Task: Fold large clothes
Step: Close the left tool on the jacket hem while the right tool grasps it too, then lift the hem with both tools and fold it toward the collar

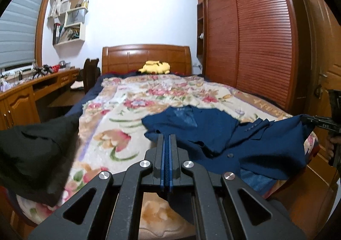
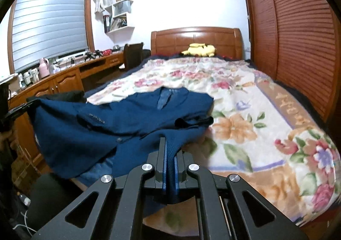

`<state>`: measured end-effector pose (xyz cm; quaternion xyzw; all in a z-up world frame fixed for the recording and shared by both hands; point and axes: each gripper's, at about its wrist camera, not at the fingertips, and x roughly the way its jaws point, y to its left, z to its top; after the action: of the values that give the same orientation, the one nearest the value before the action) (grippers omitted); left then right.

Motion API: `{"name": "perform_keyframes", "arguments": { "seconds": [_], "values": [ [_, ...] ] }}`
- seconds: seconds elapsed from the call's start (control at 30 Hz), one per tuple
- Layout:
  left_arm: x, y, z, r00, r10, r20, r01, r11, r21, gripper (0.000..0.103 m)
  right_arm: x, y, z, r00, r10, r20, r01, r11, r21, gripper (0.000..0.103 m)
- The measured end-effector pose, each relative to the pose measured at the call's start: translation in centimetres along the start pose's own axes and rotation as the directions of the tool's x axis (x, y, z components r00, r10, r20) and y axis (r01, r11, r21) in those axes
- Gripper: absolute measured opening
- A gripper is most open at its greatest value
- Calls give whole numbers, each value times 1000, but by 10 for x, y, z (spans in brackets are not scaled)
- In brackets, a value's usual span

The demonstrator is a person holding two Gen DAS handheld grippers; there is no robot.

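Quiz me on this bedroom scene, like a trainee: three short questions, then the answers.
1. True or false: nothing is holding the blue jacket.
2. What lies in front of the headboard? A a yellow plush toy; B a lamp; C a suitcase.
3. Fill in: the left claw and the right claw are both shut on the ____.
Key: 1 false; 2 A; 3 blue jacket.
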<state>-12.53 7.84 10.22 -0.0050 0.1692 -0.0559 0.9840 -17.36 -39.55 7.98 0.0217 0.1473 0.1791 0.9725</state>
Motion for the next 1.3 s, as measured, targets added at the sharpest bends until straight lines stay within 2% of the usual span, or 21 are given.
{"name": "perform_keyframes", "arguments": {
  "seconds": [0.13, 0.43, 0.6, 0.77, 0.9, 1.07, 1.17, 1.3],
  "values": [
    [-16, -4, 23, 998, -12, 56, 11, 1000, 17, 3, -19, 7, 10, 999, 15, 49, -13, 999, -30, 5],
    [-26, -14, 87, 991, 2, 136, -11, 998, 65, 3, -58, 26, 40, 988, 33, 150, -16, 993, -113, 5],
    [-44, -15, 101, 988, -31, 153, 22, 998, 56, 3, -76, 24, 50, 981, 26, 191, 0, 991, -133, 5],
    [-58, -18, 111, 984, -14, 176, 2, 998, 70, 3, -93, 25, 51, 975, 35, 220, -3, 989, -145, 5],
    [-58, -14, 115, 983, 0, 181, -12, 998, 63, 3, -90, 26, 50, 969, 39, 242, -3, 989, -150, 5],
    [-11, -10, 106, 996, 2, 93, -7, 998, 57, 3, -51, 23, 44, 981, 23, 193, 7, 988, -156, 5],
    [34, -6, 90, 1000, 28, 14, -28, 998, 54, 3, 0, 15, 40, 993, -10, 121, 28, 988, -149, 5],
    [94, 10, 67, 994, 71, -79, -69, 997, 25, 3, 80, -2, 27, 998, -61, 19, 63, 991, -121, 5]
  ]
}}
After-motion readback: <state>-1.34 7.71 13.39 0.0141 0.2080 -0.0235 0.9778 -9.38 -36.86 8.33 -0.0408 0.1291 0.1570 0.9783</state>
